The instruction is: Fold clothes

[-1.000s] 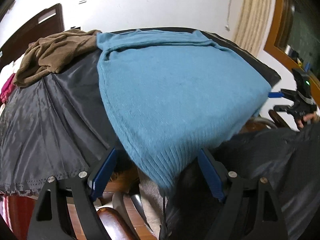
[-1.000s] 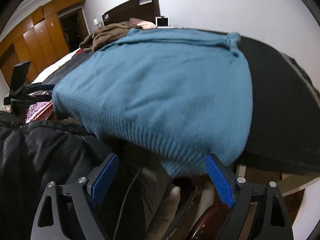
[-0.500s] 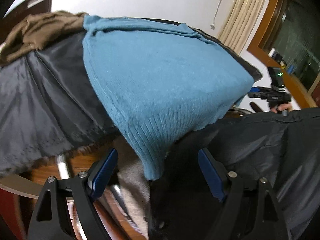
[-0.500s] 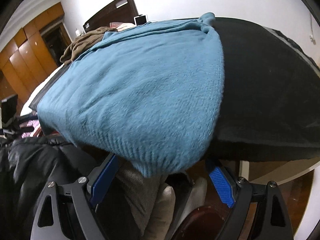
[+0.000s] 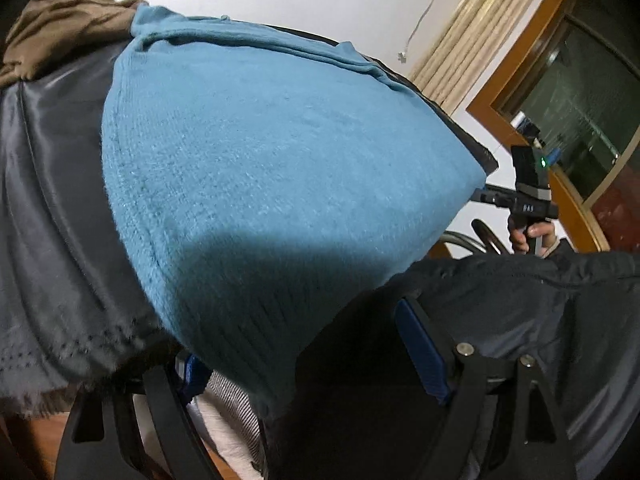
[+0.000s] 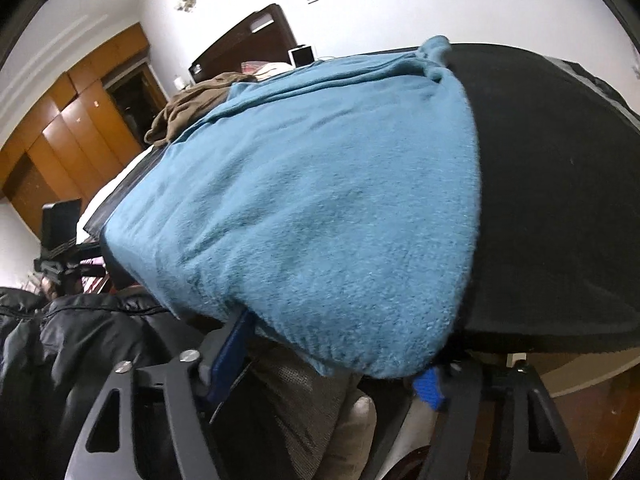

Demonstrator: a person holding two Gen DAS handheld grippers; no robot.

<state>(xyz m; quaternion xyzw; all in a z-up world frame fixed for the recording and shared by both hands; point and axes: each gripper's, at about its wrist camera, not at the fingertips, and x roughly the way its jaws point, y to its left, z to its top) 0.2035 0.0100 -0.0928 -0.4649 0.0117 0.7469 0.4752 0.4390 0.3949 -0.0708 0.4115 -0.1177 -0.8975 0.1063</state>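
A teal knit sweater (image 5: 272,168) lies spread on a table under a dark cloth (image 5: 52,208), its ribbed hem hanging over the near edge. My left gripper (image 5: 308,360) is open just below the edge, and the hem's left corner droops between its blue pads. In the right wrist view the sweater (image 6: 320,200) fills the middle. The right gripper (image 6: 330,364) is open under the hem's right corner, which covers the tips of both fingers. Each gripper also shows in the other's view: the right gripper (image 5: 528,196) in a hand, the left gripper (image 6: 60,248) at the far left.
A crumpled brown garment (image 5: 52,36) lies on the far corner of the table (image 6: 192,112). The person's black jacket (image 5: 520,312) presses against the near edge. A curtain (image 5: 460,52) and window frame stand to the right, a wardrobe (image 6: 68,136) and headboard behind.
Both grippers have moved forward and up to the table's near edge. The hem's corners now hang between the open fingers and partly hide the blue pads.
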